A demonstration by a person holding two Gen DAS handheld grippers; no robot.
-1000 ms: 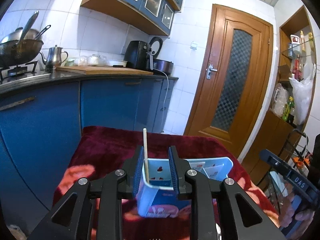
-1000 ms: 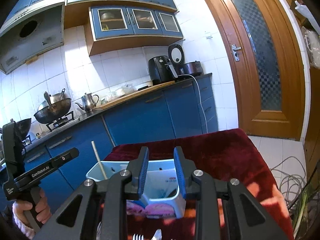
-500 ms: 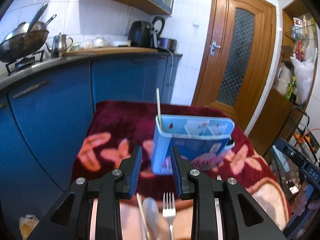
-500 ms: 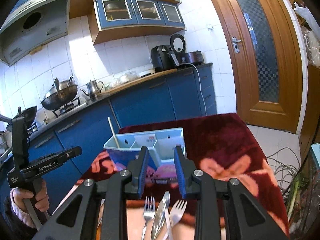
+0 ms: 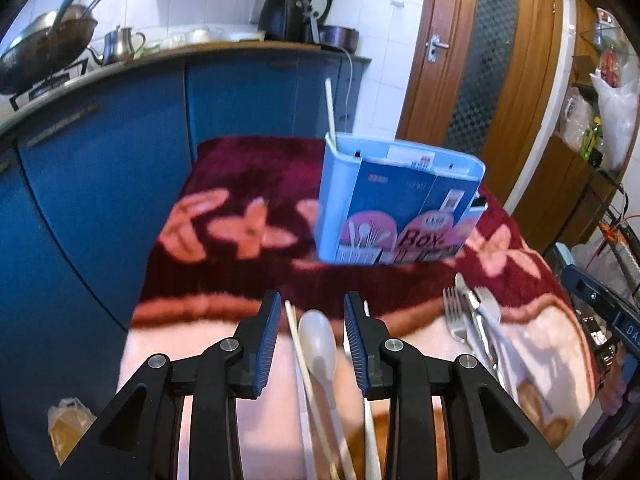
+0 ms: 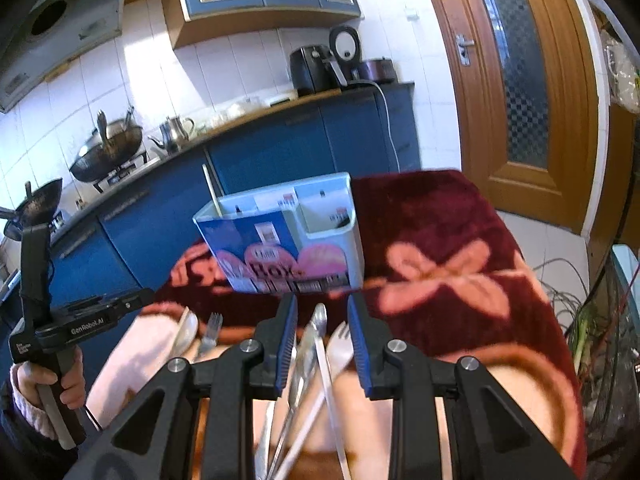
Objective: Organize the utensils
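Observation:
A light blue utensil box (image 5: 394, 208) with compartments stands on the maroon flowered blanket (image 5: 240, 184); one chopstick (image 5: 330, 110) stands in its left compartment. It also shows in the right wrist view (image 6: 288, 240). My left gripper (image 5: 312, 320) is open above a white spoon (image 5: 318, 340) and a chopstick (image 5: 298, 340) lying on the blanket. My right gripper (image 6: 322, 320) is open above a pile of forks and metal utensils (image 6: 320, 344). The same pile (image 5: 474, 320) shows right of my left gripper.
Blue kitchen cabinets (image 5: 120, 152) run behind the table, with woks and a kettle on the counter. A wooden door (image 6: 516, 80) is at the right. The left hand-held gripper body (image 6: 60, 328) is at the left of the right wrist view.
Both grippers pulled back and down from the box toward the table's near edge. The loose spoon, chopstick and forks came into view under the open fingers.

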